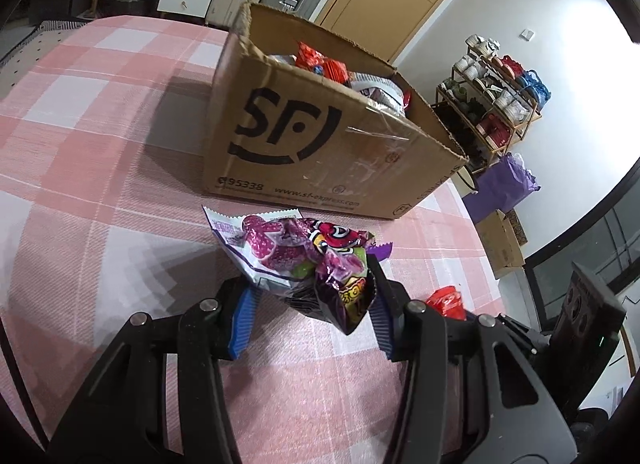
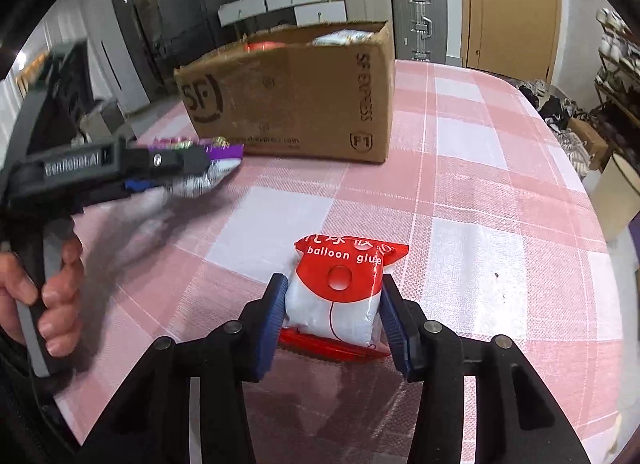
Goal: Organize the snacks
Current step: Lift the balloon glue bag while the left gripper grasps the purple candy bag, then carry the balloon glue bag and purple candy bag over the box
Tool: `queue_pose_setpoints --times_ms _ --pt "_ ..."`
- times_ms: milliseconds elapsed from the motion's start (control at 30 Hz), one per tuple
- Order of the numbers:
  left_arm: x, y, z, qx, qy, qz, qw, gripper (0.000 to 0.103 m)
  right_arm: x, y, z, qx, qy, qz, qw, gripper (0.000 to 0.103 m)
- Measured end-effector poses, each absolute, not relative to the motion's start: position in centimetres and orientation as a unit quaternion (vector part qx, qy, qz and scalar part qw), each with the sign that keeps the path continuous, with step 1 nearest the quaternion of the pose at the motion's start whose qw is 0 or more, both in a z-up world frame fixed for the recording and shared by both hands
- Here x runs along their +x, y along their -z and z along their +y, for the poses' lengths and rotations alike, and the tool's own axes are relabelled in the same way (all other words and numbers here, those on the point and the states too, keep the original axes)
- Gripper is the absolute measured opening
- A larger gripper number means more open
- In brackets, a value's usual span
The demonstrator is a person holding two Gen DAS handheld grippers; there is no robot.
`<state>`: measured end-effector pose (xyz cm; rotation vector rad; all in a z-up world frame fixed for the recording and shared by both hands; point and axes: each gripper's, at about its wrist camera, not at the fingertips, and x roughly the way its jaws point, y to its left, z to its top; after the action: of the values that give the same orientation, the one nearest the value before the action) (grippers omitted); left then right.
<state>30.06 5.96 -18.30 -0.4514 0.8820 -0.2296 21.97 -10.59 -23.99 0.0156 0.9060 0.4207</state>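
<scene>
The cardboard box (image 1: pixel 320 136) carries "SF", "95338" and "www.sf-express.com" — the red-and-white packet (image 2: pixel 344 288) says "balloon glue" — the left hand-held gripper (image 2: pixel 192 168) reads "GenRobot.AI".

- Table (image 2: pixel 480 168), rounded edge, covered with pink-and-white checked cloth; fills most of both wrist views.
- Open cardboard box (image 1: pixel 320 136) with black "SF" logo stands directly on the cloth, at 12 o'clock in the left wrist view and about 11 o'clock from centre in the right wrist view (image 2: pixel 296 96). Its bottom edge sits flat on the cloth.
- Snack packets show over the box rim, red and white ones; which exactly cannot be told.
- Small dark speck on the cloth (image 2: pixel 496 275) at 3 o'clock in the right wrist view.
</scene>
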Motion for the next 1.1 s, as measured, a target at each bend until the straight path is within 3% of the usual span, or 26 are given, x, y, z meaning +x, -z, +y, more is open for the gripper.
queue_pose_setpoints --times_ms 167,633,1100 --pt "28.1 16.6 6.8 -0.204 0.103 0.41 0.883 0.045 21.8 22.3 -12.2 0.081 -0.226 0.423 0.874 0.046" --pt "21.2 8.8 6.3 -0.11 0.084 0.35 0.926 0.046 19.9 16.0 -12.4 0.143 -0.28 0.367 0.875 0.046" --pt "18.0 1.5 8.0 -0.077 0.076 0.321 0.941 0.046 20.1 9.2 -11.5 0.136 -0.315 0.315 0.885 0.046"
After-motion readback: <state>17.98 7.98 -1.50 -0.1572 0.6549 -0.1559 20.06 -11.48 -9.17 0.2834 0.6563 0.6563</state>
